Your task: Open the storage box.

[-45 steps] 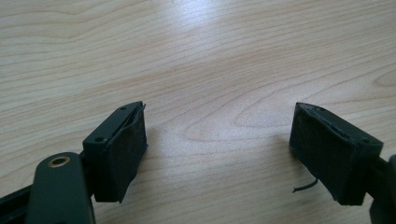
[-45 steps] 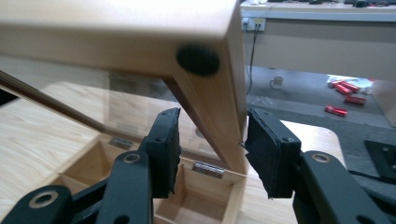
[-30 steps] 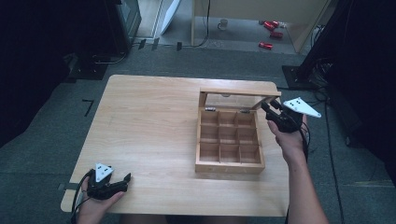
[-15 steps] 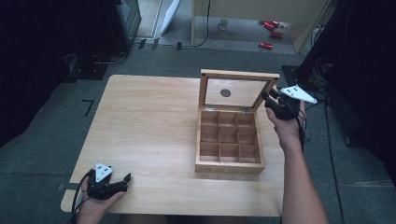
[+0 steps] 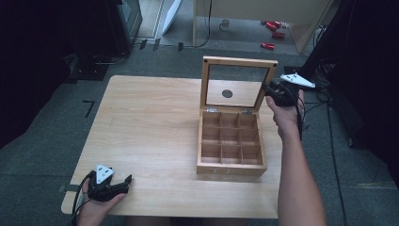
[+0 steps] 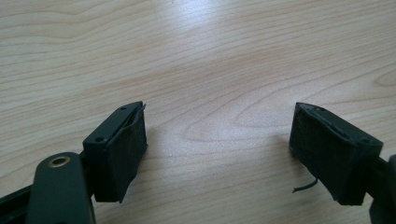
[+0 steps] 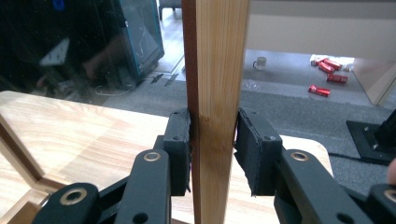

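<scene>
A wooden box (image 5: 231,143) with a grid of small compartments sits right of the table's middle. Its glass-paned lid (image 5: 237,84) stands raised nearly upright. My right gripper (image 5: 269,90) is shut on the lid's right frame edge; in the right gripper view the wooden lid frame (image 7: 215,93) runs vertically, clamped between both pads. My left gripper (image 5: 123,184) rests at the near left corner of the table, far from the box. In the left gripper view its jaws (image 6: 217,154) stand wide open over bare wood with nothing between them.
The light wooden table (image 5: 146,122) has rounded corners, with grey floor around it. Red objects (image 5: 271,29) and a mug (image 5: 226,22) lie on the floor beyond the far edge. Cables (image 5: 329,113) run along the floor at right.
My right gripper has swung the lid up from nearly flat to almost upright, moving away and higher. The left gripper has stayed still.
</scene>
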Tool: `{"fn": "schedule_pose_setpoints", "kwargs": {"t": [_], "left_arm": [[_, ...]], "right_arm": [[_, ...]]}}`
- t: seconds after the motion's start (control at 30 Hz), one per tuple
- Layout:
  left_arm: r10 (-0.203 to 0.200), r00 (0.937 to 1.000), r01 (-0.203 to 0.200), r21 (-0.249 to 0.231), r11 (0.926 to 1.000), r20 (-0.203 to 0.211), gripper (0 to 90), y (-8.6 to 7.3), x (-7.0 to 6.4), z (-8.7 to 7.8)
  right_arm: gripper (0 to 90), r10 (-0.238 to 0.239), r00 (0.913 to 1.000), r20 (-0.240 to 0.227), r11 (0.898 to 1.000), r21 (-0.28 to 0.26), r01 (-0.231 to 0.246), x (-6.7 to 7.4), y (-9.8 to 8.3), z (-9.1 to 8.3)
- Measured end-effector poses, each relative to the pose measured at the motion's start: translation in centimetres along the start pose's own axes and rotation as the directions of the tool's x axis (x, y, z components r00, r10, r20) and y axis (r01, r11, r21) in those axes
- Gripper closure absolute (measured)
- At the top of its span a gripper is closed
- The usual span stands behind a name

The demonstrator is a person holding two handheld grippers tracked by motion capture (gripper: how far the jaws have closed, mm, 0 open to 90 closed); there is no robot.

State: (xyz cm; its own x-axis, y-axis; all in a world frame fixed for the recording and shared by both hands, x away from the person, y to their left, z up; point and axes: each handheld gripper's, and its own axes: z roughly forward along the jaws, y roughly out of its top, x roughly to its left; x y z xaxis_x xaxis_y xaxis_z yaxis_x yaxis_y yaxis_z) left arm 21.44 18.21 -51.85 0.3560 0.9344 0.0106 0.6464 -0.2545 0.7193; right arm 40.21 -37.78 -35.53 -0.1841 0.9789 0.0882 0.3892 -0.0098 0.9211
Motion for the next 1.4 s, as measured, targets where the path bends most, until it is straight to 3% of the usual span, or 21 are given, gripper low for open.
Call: {"fn": "schedule_pose_setpoints", "kwargs": {"t": [0.67,0.87,1.1,1.2,1.3,1.4], "left_arm": [[0.006,1.0000,-0.006,0.000,1.0000,0.002,19.8,0.0,0.0,0.0],[0.006,1.0000,-0.006,0.000,1.0000,0.002,19.8,0.0,0.0,0.0],[0.006,1.0000,-0.006,-0.001,1.0000,0.003,19.8,0.0,0.0,0.0],[0.006,1.0000,-0.006,0.000,1.0000,0.003,19.8,0.0,0.0,0.0],[0.006,1.0000,-0.006,0.000,1.0000,0.003,19.8,0.0,0.0,0.0],[0.006,1.0000,-0.006,0.000,1.0000,0.002,19.8,0.0,0.0,0.0]], "right_arm": [[67.9,0.072,0.9967,0.038,0.994,0.074,-0.074,-0.8,1.6,4.3],[68.1,0.063,0.9972,0.041,0.996,0.068,-0.066,-0.7,1.6,4.6],[67.0,0.047,0.9971,0.060,0.997,0.058,-0.050,-0.3,1.6,4.0],[55.3,0.061,0.9971,0.045,0.998,0.029,-0.062,-0.1,1.7,3.1],[50.1,0.077,0.9964,0.036,0.997,0.015,-0.077,-0.1,1.8,2.4],[38.2,0.093,0.9956,0.012,0.996,-0.003,-0.093,0.0,1.7,0.3]]}}
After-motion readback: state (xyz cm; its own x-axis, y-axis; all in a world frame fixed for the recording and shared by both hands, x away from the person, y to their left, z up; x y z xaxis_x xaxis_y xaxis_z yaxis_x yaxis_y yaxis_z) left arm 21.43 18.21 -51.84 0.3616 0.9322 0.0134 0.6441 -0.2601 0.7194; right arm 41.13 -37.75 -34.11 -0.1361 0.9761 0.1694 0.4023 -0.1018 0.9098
